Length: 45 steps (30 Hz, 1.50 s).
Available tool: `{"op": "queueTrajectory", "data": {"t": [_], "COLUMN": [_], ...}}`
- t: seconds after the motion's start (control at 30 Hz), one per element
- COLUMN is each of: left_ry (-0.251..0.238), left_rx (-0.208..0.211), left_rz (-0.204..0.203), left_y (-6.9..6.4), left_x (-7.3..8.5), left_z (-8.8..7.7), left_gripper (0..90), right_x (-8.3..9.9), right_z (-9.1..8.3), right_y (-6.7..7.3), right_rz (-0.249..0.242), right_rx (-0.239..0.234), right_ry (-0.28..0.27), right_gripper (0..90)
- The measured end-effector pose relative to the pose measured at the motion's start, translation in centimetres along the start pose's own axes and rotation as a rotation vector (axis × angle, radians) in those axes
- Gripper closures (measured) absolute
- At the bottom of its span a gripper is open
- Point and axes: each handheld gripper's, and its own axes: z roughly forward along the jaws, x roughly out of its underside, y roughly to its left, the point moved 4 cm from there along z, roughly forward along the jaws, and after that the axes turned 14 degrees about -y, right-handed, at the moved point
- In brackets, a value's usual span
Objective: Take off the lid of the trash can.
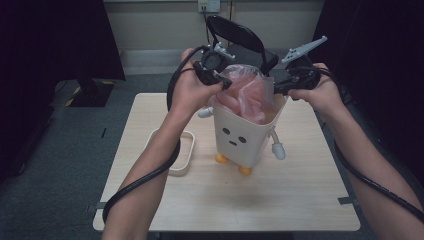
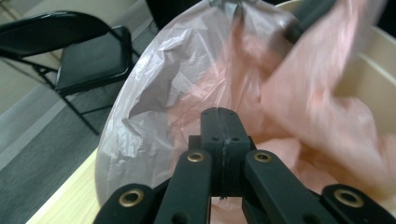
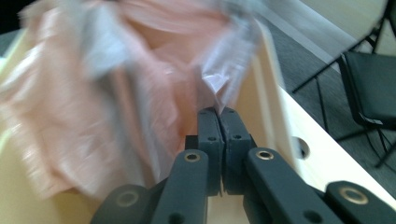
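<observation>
A person is holding a two-jaw tool in each hand over a pale wooden table (image 1: pixel 300 200), working at a translucent pink plastic bag (image 1: pixel 250 92) that is sitting inside a cream, box-shaped bin with a small face, white arms and orange feet (image 1: pixel 239 140). The bin is standing upright near the middle of the table, and the bag is bulging up out of its open top.

The left gripper (image 1: pixel 226 83) is reaching in at the bag's left upper edge. In the left gripper view its jaws are pressing flat together, and the left gripper (image 2: pixel 223 122) is lying right against the crumpled film; whether a fold of the bag is caught between the pads is not clear there.

The right gripper (image 1: pixel 276 89) is coming in at the bag's right upper edge, by the bin's far right rim. In the right gripper view the right gripper (image 3: pixel 218 120) is pinching shut on a thin tip of the bag film, which is sticking up from between the pads just beside the bin's inner wall.

A cream rounded-rectangle ring (image 1: pixel 186 155) is lying flat on the table to the left of the bin, apart from it. A black folding chair (image 1: pixel 240 37) is standing beyond the far edge of the table.
</observation>
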Motion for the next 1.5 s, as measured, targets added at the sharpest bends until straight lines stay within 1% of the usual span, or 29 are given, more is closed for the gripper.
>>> {"op": "queueTrajectory", "data": {"t": [0.07,0.1,0.2,0.23,0.33,0.4,0.43,0.5,0.6,0.63,0.67,0.7,0.8,0.87,0.93,0.97,1.03,1.07,1.1,1.13,1.17,1.2,1.23,1.27,1.3,1.33,1.43,1.47,1.5], "left_ry": [-0.008,-0.022,-0.023,-0.012,-0.022,-0.025,-0.015,-0.014,-0.005,-0.004,0.0,0.012,0.021,0.029,0.028,0.032,0.029,0.028,0.026,0.026,0.022,0.02,0.02,0.018,0.015,0.011,-0.008,-0.009,-0.014], "left_rx": [0.021,0.035,0.044,0.053,0.058,0.058,0.055,0.052,0.052,0.054,0.053,0.053,0.046,0.049,0.048,0.051,0.051,0.052,0.051,0.052,0.054,0.052,0.054,0.057,0.06,0.057,0.057,0.054,0.053], "left_rz": [-0.006,-0.015,-0.014,-0.01,-0.004,0.005,0.009,0.012,0.014,0.015,0.017,0.025,0.042,0.049,0.056,0.062,0.065,0.068,0.069,0.069,0.07,0.071,0.071,0.071,0.069,0.065,0.06,0.065,0.068], "left_y": [0.0,0.0,-0.1,-0.2,-0.3,-0.3,-0.3,-0.2,-0.2,-0.2,-0.1,-0.2,-0.3,-0.3,-0.4,-0.4,-0.3,-0.3,-0.3,-0.3,-0.3,-0.3,-0.3,-0.2,-0.2,-0.1,-0.1,-0.1,-0.1], "left_x": [0.5,0.7,1.1,1.2,1.3,1.4,1.5,1.5,1.5,1.5,1.5,1.6,1.5,1.6,1.6,1.7,1.7,1.7,1.7,1.7,1.6,1.6,1.6,1.7,1.7,1.8,1.8,1.9,1.8], "left_z": [-0.6,-0.8,-1.2,-1.3,-1.4,-1.4,-1.4,-1.3,-1.0,-0.9,-0.8,-0.7,-0.3,-0.1,0.0,0.0,0.1,0.1,0.0,0.0,0.0,0.0,0.0,0.0,0.1,0.0,-0.1,-0.1,-0.2], "left_gripper": [90.0,90.0,90.0,90.0,90.0,90.0,90.0,90.0,90.0,90.0,90.0,90.0,90.0,90.0,90.0,90.0,90.0,90.0,90.0,90.0,90.0,90.0,90.0,90.0,90.0,90.0,90.0,90.0,90.0], "right_x": [0.3,0.3,0.2,0.2,-0.1,-0.3,-0.3,-0.4,-0.9,-1.2,-1.6,-1.6,-2.4,-2.4,-2.4,-2.3,-2.3,-2.3,-2.3,-2.3,-2.3,-2.3,-2.3,-2.3,-2.2,-2.1,-2.1,-2.1,-2.1], "right_z": [-0.4,-0.9,-1.2,-1.3,-1.4,-1.5,-1.6,-1.7,-1.9,-1.9,-2.0,-2.0,-2.0,-1.5,-0.7,-0.4,0.7,0.7,1.0,1.3,2.0,2.0,2.2,2.5,2.7,2.7,2.3,2.0,1.9], "right_y": [-0.7,-1.3,-1.6,-1.8,-2.0,-2.0,-2.1,-1.9,-1.5,-1.5,-1.5,-1.5,-1.5,-1.6,-1.4,-1.4,-1.5,-1.5,-1.5,-1.5,-1.4,-1.4,-1.3,-1.2,-1.1,-1.0,-1.0,-1.3,-1.4], "right_rz": [0.021,0.032,0.038,0.041,0.041,0.038,0.039,0.049,0.04,0.039,0.048,0.048,0.072,0.079,0.081,0.081,0.106,0.106,0.11,0.112,0.132,0.132,0.136,0.139,0.134,0.133,0.131,0.137,0.142], "right_rx": [0.033,0.057,0.077,0.083,0.093,0.079,0.076,0.047,0.031,0.048,0.046,0.046,0.041,0.051,0.027,0.029,-0.002,-0.002,-0.004,-0.027,-0.062,-0.062,-0.083,-0.091,-0.085,-0.111,-0.122,-0.097,-0.099], "right_ry": [0.008,-0.009,-0.012,-0.014,-0.021,-0.037,-0.041,-0.052,-0.066,-0.086,-0.12,-0.12,-0.166,-0.153,-0.146,-0.146,-0.146,-0.146,-0.138,-0.135,-0.13,-0.13,-0.115,-0.092,-0.076,-0.052,-0.053,-0.065,-0.078], "right_gripper": [90.0,90.0,90.0,90.0,90.0,90.0,90.0,85.6,76.8,71.4,67.8,67.8,61.6,60.7,60.4,59.0,58.4,58.4,58.6,58.6,61.8,61.8,67.4,68.8,81.5,89.3,90.0,90.0,90.0]}}
